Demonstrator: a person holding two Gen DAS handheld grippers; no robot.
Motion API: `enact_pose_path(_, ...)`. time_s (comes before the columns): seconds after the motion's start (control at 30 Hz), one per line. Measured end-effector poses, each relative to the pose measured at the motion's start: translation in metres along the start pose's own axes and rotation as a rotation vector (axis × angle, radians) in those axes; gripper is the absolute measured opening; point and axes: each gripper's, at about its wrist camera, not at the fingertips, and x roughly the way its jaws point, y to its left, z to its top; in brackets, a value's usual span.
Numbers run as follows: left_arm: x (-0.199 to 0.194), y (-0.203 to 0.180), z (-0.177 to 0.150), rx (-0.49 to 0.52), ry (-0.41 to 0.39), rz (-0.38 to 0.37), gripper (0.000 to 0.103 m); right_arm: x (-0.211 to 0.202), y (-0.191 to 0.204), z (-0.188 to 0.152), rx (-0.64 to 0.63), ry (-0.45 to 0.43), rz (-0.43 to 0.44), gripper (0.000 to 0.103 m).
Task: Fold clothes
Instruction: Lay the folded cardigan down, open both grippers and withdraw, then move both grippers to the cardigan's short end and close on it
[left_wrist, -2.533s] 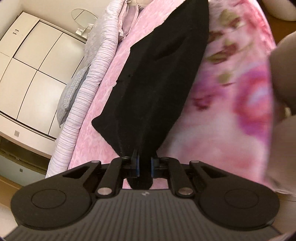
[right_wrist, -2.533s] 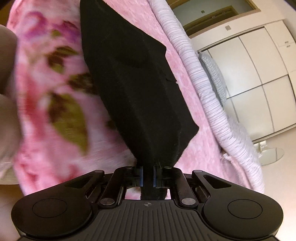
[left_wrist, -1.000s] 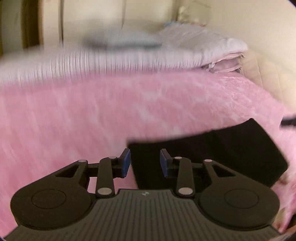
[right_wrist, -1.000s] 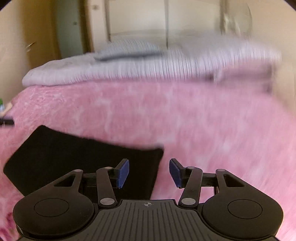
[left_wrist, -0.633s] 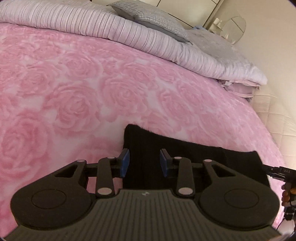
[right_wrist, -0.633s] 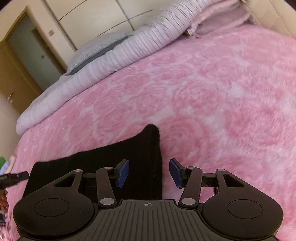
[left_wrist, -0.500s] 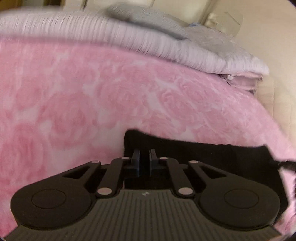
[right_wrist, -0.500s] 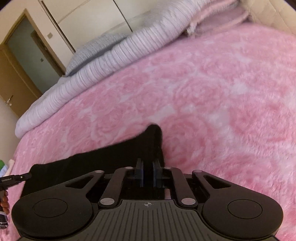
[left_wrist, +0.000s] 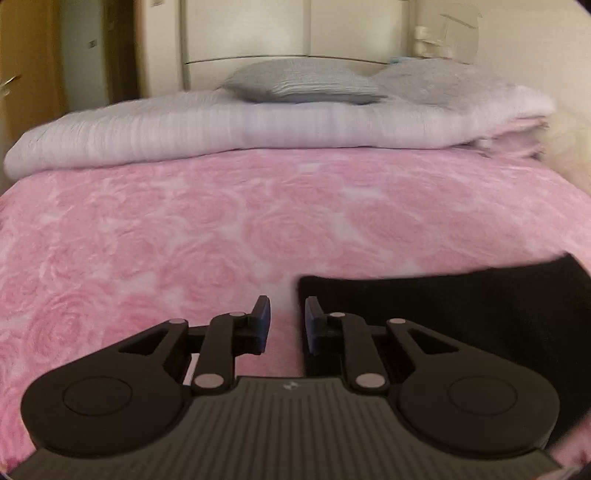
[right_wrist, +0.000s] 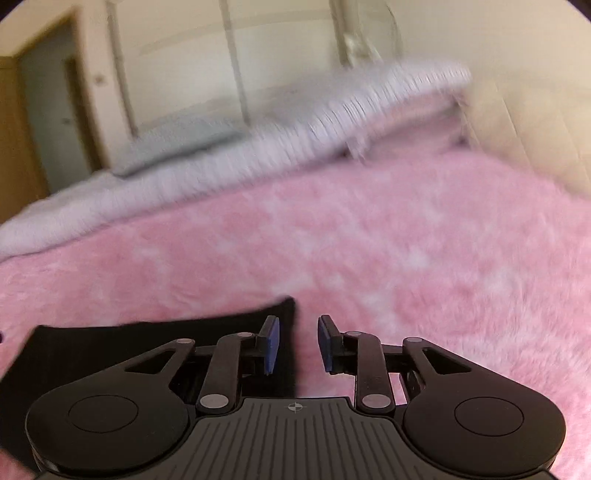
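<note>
A black garment (left_wrist: 461, 314) lies flat on the pink rose-pattern bed cover (left_wrist: 221, 229). In the left wrist view it lies to the lower right, its left edge beside my left gripper (left_wrist: 286, 319), which is open and empty just left of that edge. In the right wrist view the garment (right_wrist: 147, 343) lies to the lower left, its right corner by my right gripper (right_wrist: 297, 345), which is open and empty. That view is blurred.
A folded lilac striped quilt (left_wrist: 258, 125) and a grey pillow (left_wrist: 299, 85) lie across the head of the bed. Behind stand a white wardrobe (left_wrist: 295, 29) and a wooden door (left_wrist: 26, 74). The bed's right edge meets a cream wall (right_wrist: 535, 129).
Both grippers were shut on the garment's edges half a second ago and have let go. Both now stand open, drawn off to the garment's outer sides.
</note>
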Motion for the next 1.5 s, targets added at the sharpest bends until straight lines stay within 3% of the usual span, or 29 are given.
enact_pose_path(0.1,-0.027,-0.032,-0.022,0.045,0.031,-0.068,0.016,-0.024,0.03,-0.024,-0.053,0.025,0.081,0.028)
enact_pose_path(0.2,-0.038,-0.056,-0.052,0.056,0.076,-0.09,0.019,-0.027,0.052,-0.06,-0.119,0.101,0.064,0.028)
enact_pose_path(0.3,-0.036,-0.047,-0.079,-0.065,0.111,-0.061,0.024,-0.023,0.051,-0.096,-0.16,0.152,-0.015,0.03)
enact_pose_path(0.37,-0.041,-0.033,-0.085,-0.192,0.105,-0.076,0.024,-0.028,0.037,-0.108,-0.114,0.114,-0.008,0.037)
enact_pose_path(0.47,-0.056,-0.031,-0.081,-0.221,0.112,-0.017,0.019,-0.04,0.027,-0.101,-0.023,0.149,-0.03,0.037)
enact_pose_path(0.57,-0.065,-0.038,-0.079,-0.131,0.083,0.069,0.021,-0.048,0.029,-0.095,-0.027,0.131,-0.073,0.037)
enact_pose_path(0.67,-0.05,-0.041,-0.087,-0.108,0.16,0.093,0.021,-0.037,0.031,-0.101,-0.05,0.161,-0.097,0.038)
enact_pose_path(0.77,-0.062,-0.057,-0.08,-0.042,0.168,0.137,0.02,-0.044,0.039,-0.097,-0.074,0.176,-0.134,0.038)
enact_pose_path(0.9,-0.099,-0.076,-0.075,-0.063,0.151,0.135,0.023,-0.074,0.038,-0.092,0.093,0.2,-0.075,0.038)
enact_pose_path(0.97,-0.117,-0.086,-0.074,-0.056,0.146,0.13,0.023,-0.091,0.045,-0.095,0.114,0.198,-0.071,0.038)
enact_pose_path(1.13,-0.158,-0.106,-0.077,-0.06,0.143,0.106,0.024,-0.127,0.069,-0.097,0.05,0.214,-0.05,0.038)
enact_pose_path(1.5,-0.243,-0.116,-0.092,-0.083,0.045,0.049,0.031,-0.197,0.106,-0.101,-0.031,0.18,-0.074,0.039)
